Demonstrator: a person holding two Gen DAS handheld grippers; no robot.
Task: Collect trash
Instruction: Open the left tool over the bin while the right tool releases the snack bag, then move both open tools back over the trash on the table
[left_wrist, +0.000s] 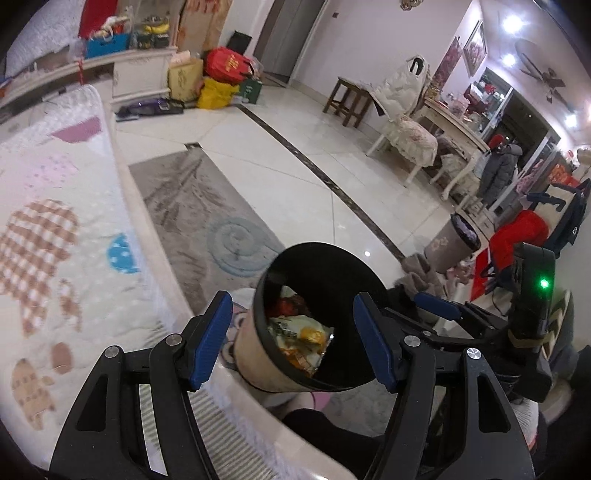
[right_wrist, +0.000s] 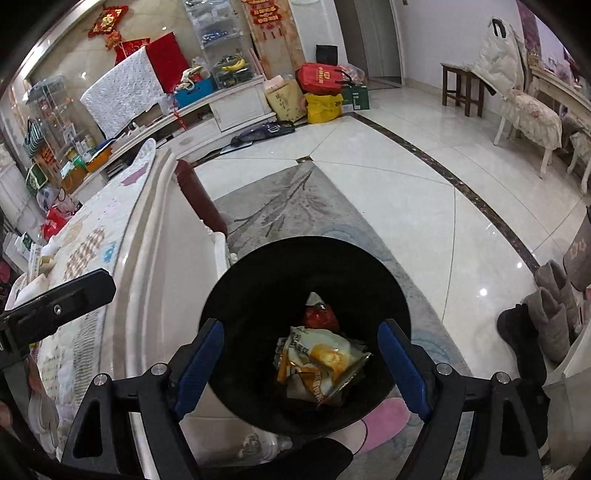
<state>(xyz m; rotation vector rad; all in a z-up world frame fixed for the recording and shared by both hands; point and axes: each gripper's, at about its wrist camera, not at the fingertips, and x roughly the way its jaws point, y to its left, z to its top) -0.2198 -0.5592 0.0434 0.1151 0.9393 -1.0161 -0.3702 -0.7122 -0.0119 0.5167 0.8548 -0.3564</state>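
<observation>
Hovering over the trash bin (right_wrist: 295, 295), both claws look empty, so my judgement is that a piece has just gone in or the next one is yet to be fetched. The bin is black inside with a pale outer wall (left_wrist: 255, 365); it stands on the floor just beside the edge of the cloth-covered table (left_wrist: 55, 221), partly on the grey rug (right_wrist: 288, 206).

To do this step well, I would keep each claw centred above the bin's mouth when letting go, low enough that light wrappers drop inside and do not glide onto the rug. A clear plastic bottle (right_wrist: 262, 446) lies by the foot of the bin, near a pink slipper (right_wrist: 384, 417); it may be the next trash to pick. It would call for a grip across its body, and it may roll or crush.

The left claw (left_wrist: 291, 343) has its blue pads wide apart with nothing between them. The right claw (right_wrist: 303, 373) is likewise spread wide and holds nothing.

Counting, from largest down:
- one table, one rug;
- one trash bin here, plus a second, greyish bin (left_wrist: 452, 243) well apart across the floor;
- two claws;
- one bottle;
- in the bin, one yellow-and-white snack wrapper (right_wrist: 321, 362) and one red wrapper (right_wrist: 321, 317) that I can tell; any more beneath is hidden.
</observation>
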